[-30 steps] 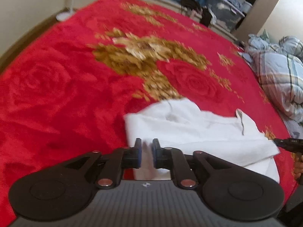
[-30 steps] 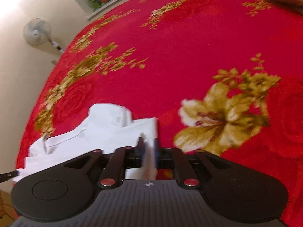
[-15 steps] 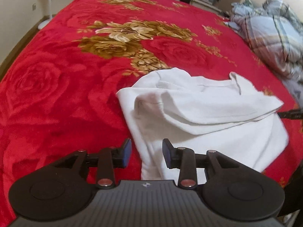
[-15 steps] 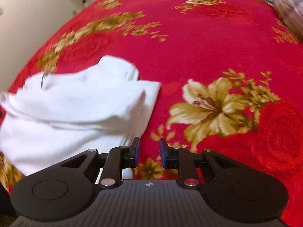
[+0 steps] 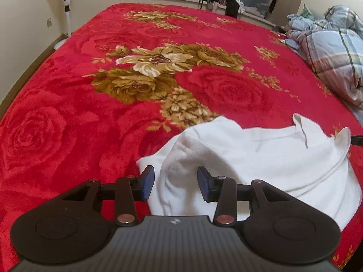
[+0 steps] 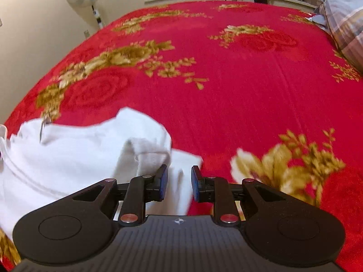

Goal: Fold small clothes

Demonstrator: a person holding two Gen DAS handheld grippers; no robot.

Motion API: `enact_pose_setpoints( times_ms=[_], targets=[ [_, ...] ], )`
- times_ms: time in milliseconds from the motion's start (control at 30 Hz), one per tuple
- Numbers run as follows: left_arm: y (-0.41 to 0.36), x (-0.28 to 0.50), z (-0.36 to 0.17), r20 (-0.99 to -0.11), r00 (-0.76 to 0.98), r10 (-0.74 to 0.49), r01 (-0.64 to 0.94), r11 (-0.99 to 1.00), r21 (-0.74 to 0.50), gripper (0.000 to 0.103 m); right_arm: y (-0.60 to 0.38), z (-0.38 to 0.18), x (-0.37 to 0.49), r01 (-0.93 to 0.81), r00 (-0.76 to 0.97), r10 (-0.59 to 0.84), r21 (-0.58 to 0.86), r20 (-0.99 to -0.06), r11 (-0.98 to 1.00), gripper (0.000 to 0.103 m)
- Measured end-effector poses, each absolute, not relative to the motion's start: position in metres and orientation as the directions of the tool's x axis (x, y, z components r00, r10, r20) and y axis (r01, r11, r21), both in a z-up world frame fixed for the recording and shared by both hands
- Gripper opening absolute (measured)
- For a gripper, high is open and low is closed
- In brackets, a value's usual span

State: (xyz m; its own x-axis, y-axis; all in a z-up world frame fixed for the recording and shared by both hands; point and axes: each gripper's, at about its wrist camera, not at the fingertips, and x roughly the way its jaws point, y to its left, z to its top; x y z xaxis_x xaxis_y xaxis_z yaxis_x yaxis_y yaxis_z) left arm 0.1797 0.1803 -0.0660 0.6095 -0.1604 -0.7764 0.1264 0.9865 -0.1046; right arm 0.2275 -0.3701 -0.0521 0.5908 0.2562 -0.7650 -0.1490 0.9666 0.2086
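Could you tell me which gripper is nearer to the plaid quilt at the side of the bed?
Right. The plaid quilt lies on the right gripper side; the left gripper works the white garment's opposite end.

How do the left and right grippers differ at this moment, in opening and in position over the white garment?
The left gripper gapes wider than the right gripper. The left sits over the white garment at its bunched fold, the right at its edge by the red blanket. Both are open, gripping nothing.
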Motion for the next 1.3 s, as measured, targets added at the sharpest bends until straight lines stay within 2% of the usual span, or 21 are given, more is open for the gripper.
enact_pose_setpoints(
  times_ms=[200,400,467,500,533,633,700,767,900,967,1000,1100,1200,1300],
  targets=[
    [0.181,0.187,-0.07,-0.768,0.616,-0.177,0.14,0.983,-0.115,0.046,-0.365,-0.052,0.248,-0.099,0.611,0.262,0.256,-0.747,0.962,0.027],
    [0.182,0.188,-0.072,-0.759,0.621,-0.196,0.175,0.978,-0.11,0.044,-0.358,-0.054,0.259,-0.129,0.591,0.307,0.288,-0.746,0.949,0.027],
    [0.183,0.187,-0.071,-0.754,0.624,-0.205,0.189,0.976,-0.109,0.035,-0.354,-0.055,0.261,-0.149,0.579,0.324,0.294,-0.748,0.944,0.027],
    [0.184,0.188,-0.072,-0.753,0.622,-0.214,0.196,0.974,-0.115,0.025,-0.352,-0.055,0.261,-0.156,0.576,0.324,0.288,-0.751,0.945,0.027],
    [0.185,0.188,-0.071,-0.753,0.617,-0.231,0.208,0.97,-0.127,0.007,-0.351,-0.054,0.262,-0.161,0.575,0.323,0.283,-0.752,0.946,0.027],
    [0.192,0.185,-0.06,-0.702,0.665,-0.256,0.221,0.965,-0.143,0.003,-0.356,-0.05,0.262,-0.137,0.593,0.317,0.295,-0.74,0.946,0.027],
    [0.212,0.19,-0.056,-0.685,0.687,-0.242,0.097,0.965,-0.243,0.003,-0.362,-0.048,0.262,-0.109,0.612,0.309,0.309,-0.728,0.945,0.027],
    [0.222,0.194,-0.065,-0.723,0.658,-0.21,0.004,0.961,-0.276,0.003,-0.371,-0.046,0.261,-0.071,0.629,0.288,0.316,-0.722,0.946,0.027],
    [0.207,0.195,-0.071,-0.764,0.617,-0.189,0.054,0.979,-0.199,0.004,-0.392,-0.046,0.257,-0.002,0.637,0.253,0.326,-0.728,0.945,0.027],
    [0.209,0.195,-0.071,-0.767,0.609,-0.201,0.043,0.974,-0.221,0.004,-0.402,-0.045,0.253,0.003,0.632,0.268,0.348,-0.728,0.937,0.027],
    [0.21,0.196,-0.072,-0.769,0.606,-0.205,0.036,0.972,-0.231,0.005,-0.405,-0.045,0.252,-0.011,0.622,0.292,0.364,-0.727,0.931,0.028],
    [0.213,0.197,-0.073,-0.775,0.599,-0.201,0.02,0.971,-0.237,0.005,-0.405,-0.046,0.247,-0.096,0.558,0.369,0.384,-0.744,0.919,0.041],
    [0.212,0.198,-0.073,-0.779,0.595,-0.196,0.026,0.974,-0.225,0.005,-0.39,-0.046,0.237,-0.24,0.505,0.394,0.313,-0.768,0.919,0.042],
    [0.209,0.198,-0.074,-0.783,0.592,-0.192,0.027,0.976,-0.218,0.005,-0.377,-0.048,0.235,-0.286,0.49,0.388,0.277,-0.78,0.917,0.042]
  ],
)
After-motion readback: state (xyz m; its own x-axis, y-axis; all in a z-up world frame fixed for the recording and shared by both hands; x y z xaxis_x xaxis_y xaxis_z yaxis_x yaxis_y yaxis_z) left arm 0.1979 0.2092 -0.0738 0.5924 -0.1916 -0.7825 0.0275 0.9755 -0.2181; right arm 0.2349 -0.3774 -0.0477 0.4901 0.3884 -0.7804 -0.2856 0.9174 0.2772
